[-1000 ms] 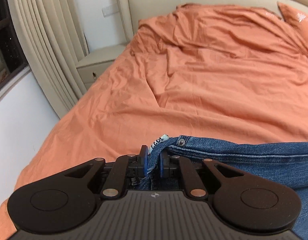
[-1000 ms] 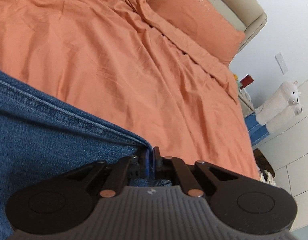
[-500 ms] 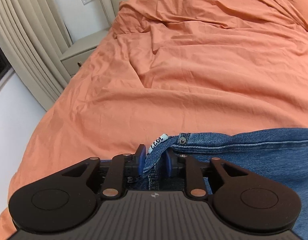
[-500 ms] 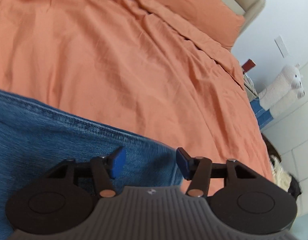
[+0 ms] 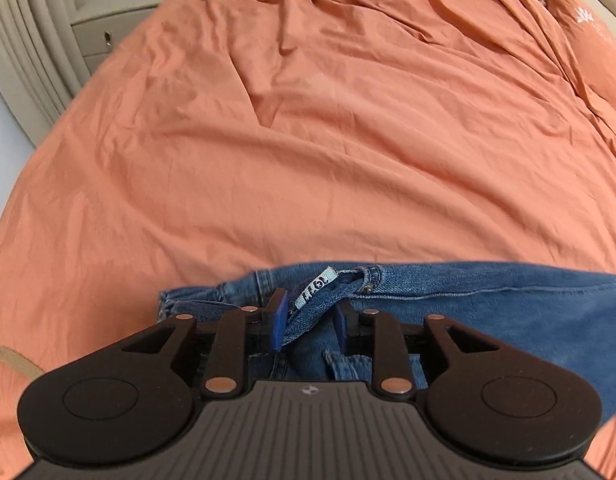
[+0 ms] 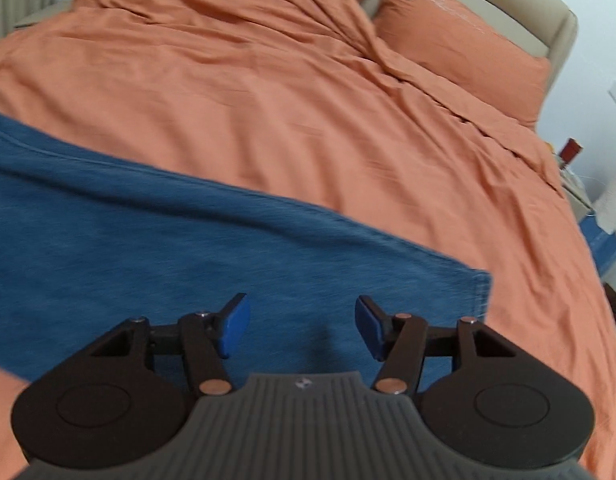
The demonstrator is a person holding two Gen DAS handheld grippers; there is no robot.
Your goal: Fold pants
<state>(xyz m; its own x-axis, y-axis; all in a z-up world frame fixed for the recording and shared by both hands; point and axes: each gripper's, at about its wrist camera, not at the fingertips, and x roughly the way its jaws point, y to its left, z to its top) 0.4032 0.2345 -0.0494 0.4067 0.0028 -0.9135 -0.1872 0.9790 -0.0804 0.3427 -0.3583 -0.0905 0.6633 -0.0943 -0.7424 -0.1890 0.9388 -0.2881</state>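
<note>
Blue denim pants (image 5: 488, 308) lie flat across the near part of an orange bed (image 5: 308, 140). In the left wrist view my left gripper (image 5: 310, 320) is open, its blue pads apart on either side of the waistband with its white label (image 5: 318, 286); the waistband fabric still rests between them. In the right wrist view my right gripper (image 6: 302, 326) is open wide and empty, just above the pants (image 6: 148, 240) near the leg hem (image 6: 482, 292).
The orange duvet is wrinkled toward the headboard (image 6: 508, 4), with a pillow (image 6: 460, 48) at the far right. A beige nightstand (image 5: 112, 28) and curtains (image 5: 28, 48) stand left of the bed. Items sit beyond the bed's right edge (image 6: 600, 216).
Both grippers have opened and let go of the pants, right first, then left. The pants now lie on the bed, and both grippers have pulled back and up.
</note>
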